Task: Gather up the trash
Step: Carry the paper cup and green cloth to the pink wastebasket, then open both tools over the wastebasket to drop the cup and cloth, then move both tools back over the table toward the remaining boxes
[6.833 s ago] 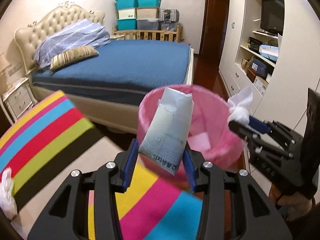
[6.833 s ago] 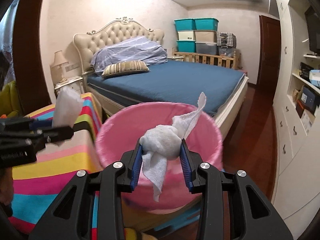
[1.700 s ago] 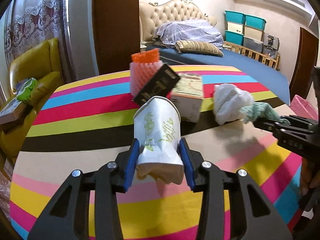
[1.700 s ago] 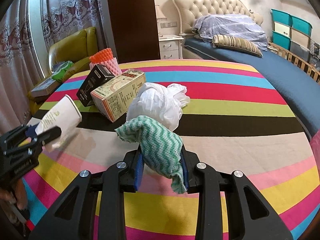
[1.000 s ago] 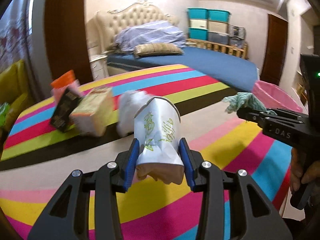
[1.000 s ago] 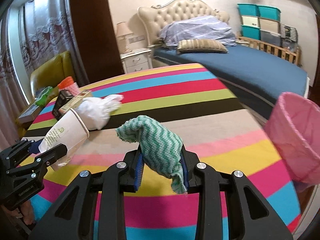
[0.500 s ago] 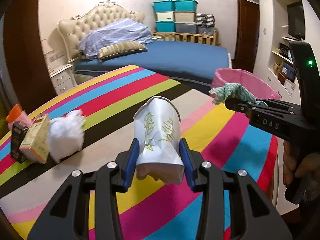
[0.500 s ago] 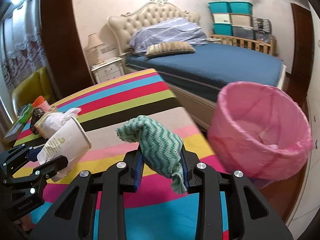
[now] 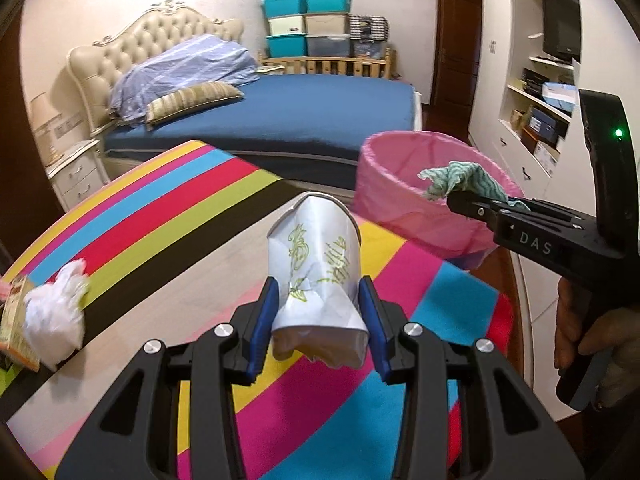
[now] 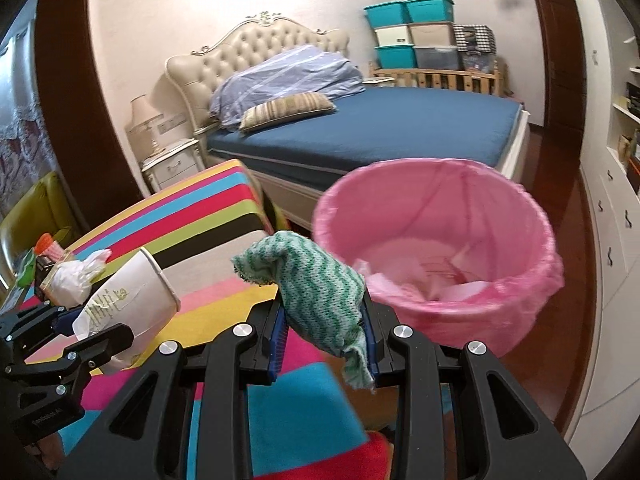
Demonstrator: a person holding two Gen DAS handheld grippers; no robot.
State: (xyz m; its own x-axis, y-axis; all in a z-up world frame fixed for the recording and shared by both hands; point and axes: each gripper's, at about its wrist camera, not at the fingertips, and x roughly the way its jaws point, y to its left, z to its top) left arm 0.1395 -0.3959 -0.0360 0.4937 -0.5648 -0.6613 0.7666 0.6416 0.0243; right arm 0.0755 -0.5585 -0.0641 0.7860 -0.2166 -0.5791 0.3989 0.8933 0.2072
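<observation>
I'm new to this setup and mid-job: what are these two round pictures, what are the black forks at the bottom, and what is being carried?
There is no robot arm. A person holds a hand-held gripper in each hand, and each carries a wide-angle camera looking along its two fingers, hence the round pictures.

In the left view, the left gripper is shut on a crumpled paper cup. The right gripper shows at its right edge.

In the right view, the right gripper is shut on a green-and-white cloth.

Below lies a striped tablecloth. A white plastic bag and a box remain on it.

The pink bin stands past the table's edge, with some trash already inside.
</observation>
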